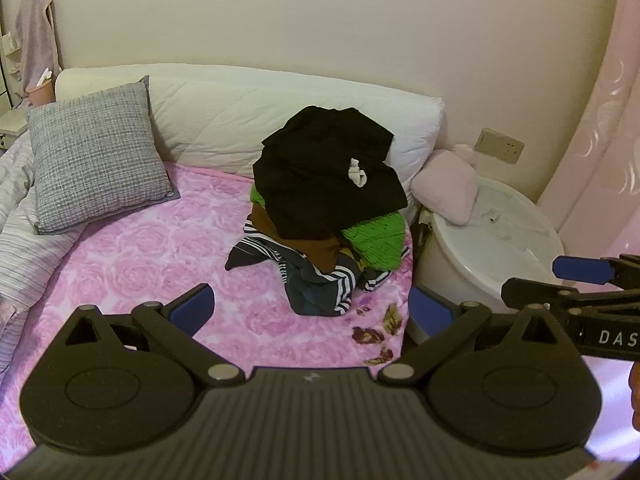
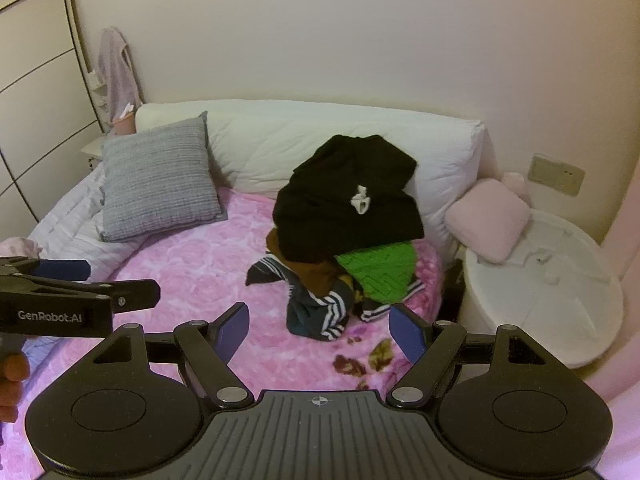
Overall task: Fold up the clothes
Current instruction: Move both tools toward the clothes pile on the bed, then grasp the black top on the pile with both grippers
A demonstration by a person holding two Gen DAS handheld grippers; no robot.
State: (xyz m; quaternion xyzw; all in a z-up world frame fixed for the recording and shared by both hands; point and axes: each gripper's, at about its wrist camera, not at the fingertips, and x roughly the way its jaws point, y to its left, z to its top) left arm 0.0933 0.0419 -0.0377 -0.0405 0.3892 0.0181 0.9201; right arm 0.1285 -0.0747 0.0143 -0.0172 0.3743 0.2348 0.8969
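A heap of clothes sits on the pink floral blanket (image 1: pixel 168 248) (image 2: pixel 208 272). On top lies a black garment (image 1: pixel 324 168) (image 2: pixel 348 200) with a small white mark. Under it are a green knit (image 1: pixel 374 242) (image 2: pixel 378 274), a brown piece (image 1: pixel 312 250) (image 2: pixel 310 274) and a dark striped garment (image 1: pixel 320 284) (image 2: pixel 320 312). My left gripper (image 1: pixel 310 308) is open, short of the heap, nothing between its blue pads. My right gripper (image 2: pixel 320 330) is open too, just before the striped garment. Each gripper shows at the edge of the other's view: right gripper (image 1: pixel 568 284), left gripper (image 2: pixel 100 284).
A grey pillow (image 1: pixel 96 156) (image 2: pixel 156 180) and a long white cushion (image 1: pixel 240 112) (image 2: pixel 280 140) lean at the back wall. A small pink cushion (image 1: pixel 446 186) (image 2: pixel 488 216) rests on a round white table (image 1: pixel 500 248) (image 2: pixel 540 292) right of the bed. A striped duvet (image 1: pixel 24 240) lies left.
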